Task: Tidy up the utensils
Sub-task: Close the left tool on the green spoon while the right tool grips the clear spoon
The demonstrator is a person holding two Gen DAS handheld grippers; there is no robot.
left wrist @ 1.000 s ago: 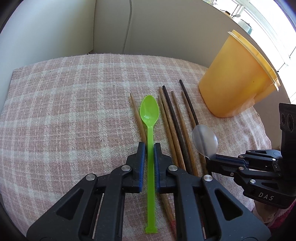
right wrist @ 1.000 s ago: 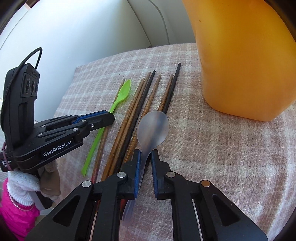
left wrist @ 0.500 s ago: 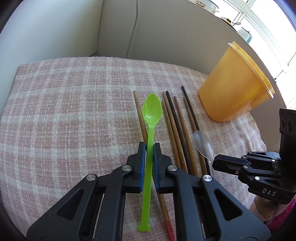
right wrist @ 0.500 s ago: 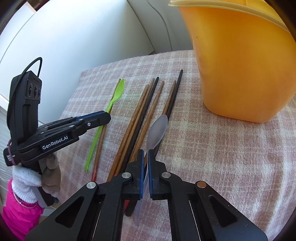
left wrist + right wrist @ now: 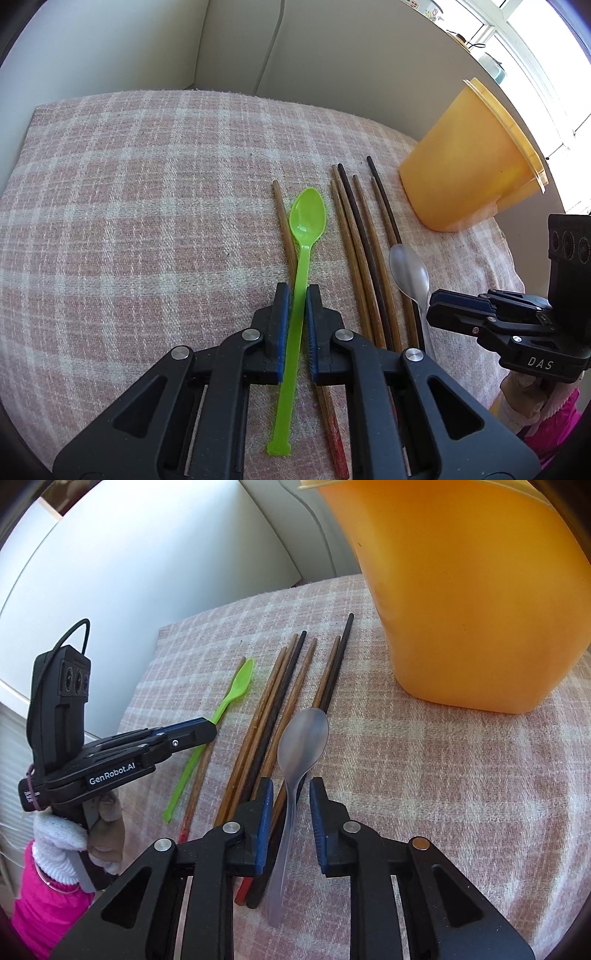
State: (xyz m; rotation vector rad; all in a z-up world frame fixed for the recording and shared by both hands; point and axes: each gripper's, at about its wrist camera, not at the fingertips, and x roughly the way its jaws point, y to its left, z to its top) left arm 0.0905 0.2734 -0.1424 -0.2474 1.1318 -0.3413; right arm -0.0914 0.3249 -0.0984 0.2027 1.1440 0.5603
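A green plastic spoon (image 5: 306, 218) lies on the checked cloth; its handle runs between the fingers of my left gripper (image 5: 294, 291), which stand slightly apart from it. A clear grey spoon (image 5: 303, 734) lies over several brown and black chopsticks (image 5: 273, 698); its handle passes between the open fingers of my right gripper (image 5: 291, 788). The grey spoon also shows in the left wrist view (image 5: 409, 271), with the right gripper (image 5: 443, 308) at its neck. The left gripper (image 5: 195, 731) shows in the right wrist view over the green spoon (image 5: 240, 681).
A tall yellow plastic container (image 5: 472, 162) stands at the far right of the cloth (image 5: 147, 206), just beyond the chopstick tips (image 5: 354, 221). Walls and a cable close off the back. The cloth's edges drop off left and right.
Both grippers have opened: the right one from a tight hold on the grey spoon's handle, the left one slightly off the green spoon. The grey spoon lies flat again.
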